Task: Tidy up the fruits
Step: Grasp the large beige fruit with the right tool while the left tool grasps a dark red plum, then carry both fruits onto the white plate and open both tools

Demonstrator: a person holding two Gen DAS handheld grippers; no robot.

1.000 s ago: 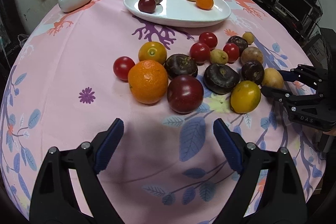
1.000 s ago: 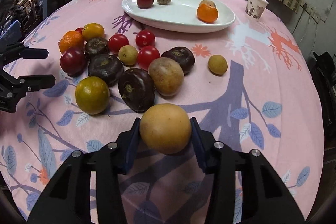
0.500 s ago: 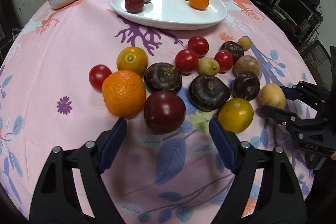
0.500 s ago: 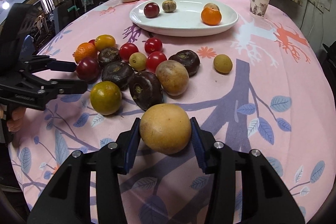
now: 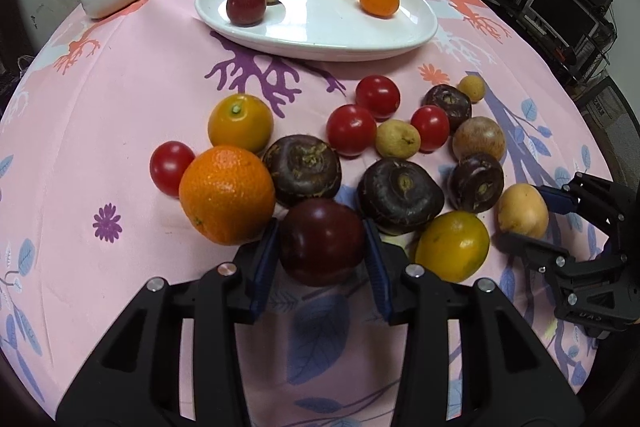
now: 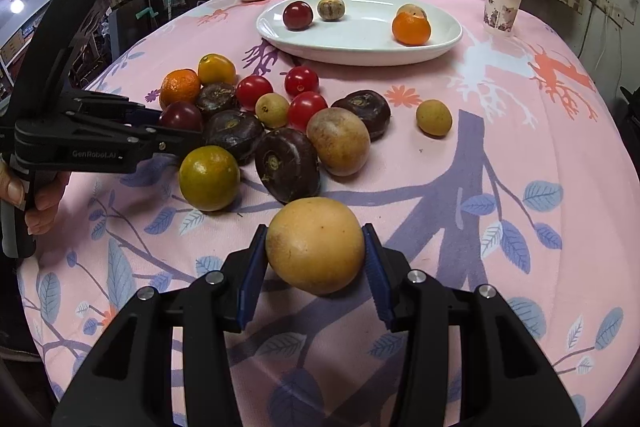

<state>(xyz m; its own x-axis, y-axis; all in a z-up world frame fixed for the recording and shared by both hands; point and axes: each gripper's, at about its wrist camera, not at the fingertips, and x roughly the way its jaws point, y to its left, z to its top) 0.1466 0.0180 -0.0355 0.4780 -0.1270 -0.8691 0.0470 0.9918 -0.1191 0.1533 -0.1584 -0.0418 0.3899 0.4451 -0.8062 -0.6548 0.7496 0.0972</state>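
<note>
**Both claws clamped on fruit**

The left claw [image 5: 322, 247] has just closed onto a dark red plum [image 5: 322, 241], beside a large orange [image 5: 226, 195] in the near-left of the cluster on the pink-clothed desk [image 5: 120, 115]. The right claw [image 6: 316, 259] grips a tan round fruit [image 6: 315, 245]. The far white plate [image 5: 320, 27] carries 4 fruits.

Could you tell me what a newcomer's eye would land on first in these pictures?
Probably the two gripped fruits: the left gripper, whose jaws have just closed, clamps a dark red plum at the near edge of the fruit pile, and the right gripper holds a tan fruit nearest its camera. Behind the pile, a white plate carries four fruits on the pink cloth.
</note>
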